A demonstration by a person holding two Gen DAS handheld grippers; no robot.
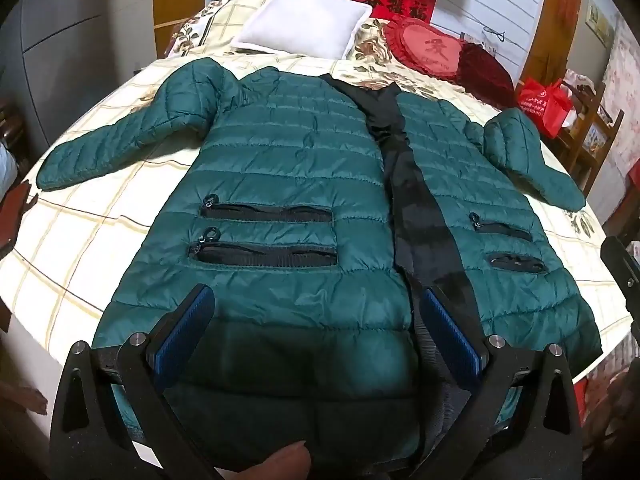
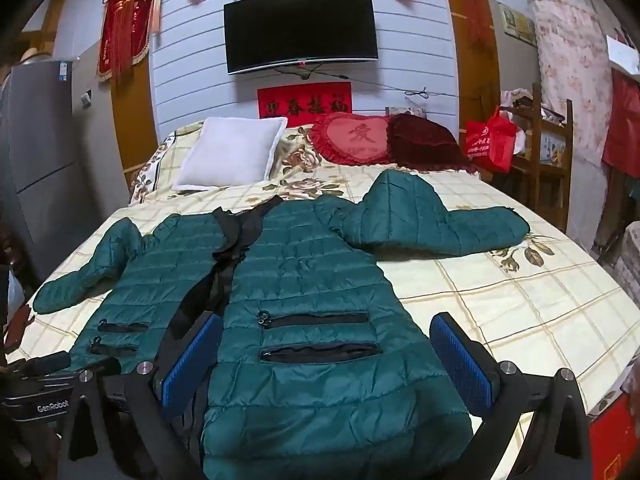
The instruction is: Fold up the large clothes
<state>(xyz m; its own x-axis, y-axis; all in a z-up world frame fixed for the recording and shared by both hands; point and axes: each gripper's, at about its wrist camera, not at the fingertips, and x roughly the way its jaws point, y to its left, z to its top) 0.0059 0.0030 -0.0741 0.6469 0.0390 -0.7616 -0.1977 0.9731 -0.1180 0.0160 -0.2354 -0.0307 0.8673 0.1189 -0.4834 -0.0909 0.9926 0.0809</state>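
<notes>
A: Nearest the lens in the left wrist view is the left gripper (image 1: 318,326), its blue pads spread as wide as they go, nothing pinched. The hem of the green jacket (image 1: 288,168) lies right under the gap.

B: And the right gripper (image 2: 326,356)?

A: Same story: jaws wide apart, empty, hanging over the hem of the other front panel. Whether either pad actually brushes the fabric I can't tell.

B: Where does the jacket lie overall?

A: Flat on the bed (image 1: 100,224), front up, unzipped, with the black lining (image 1: 404,184) showing down the middle. Its long axis runs from hem at six o'clock to collar at twelve, straight away from both sets of fingers, pointing toward the white pillow (image 1: 300,20).

B: Sleeves?

A: In the left view, one sleeve (image 1: 120,148) trails out toward nine o'clock, the other sleeve (image 1: 532,164) toward three.

B: Which hand is nearer which?

A: I'd judge each hand sits on its own half: left by the nine o'clock panel and sleeve, right by the three o'clock one. Nothing is folded yet, so a sideways fold looks like the opening step.
</notes>
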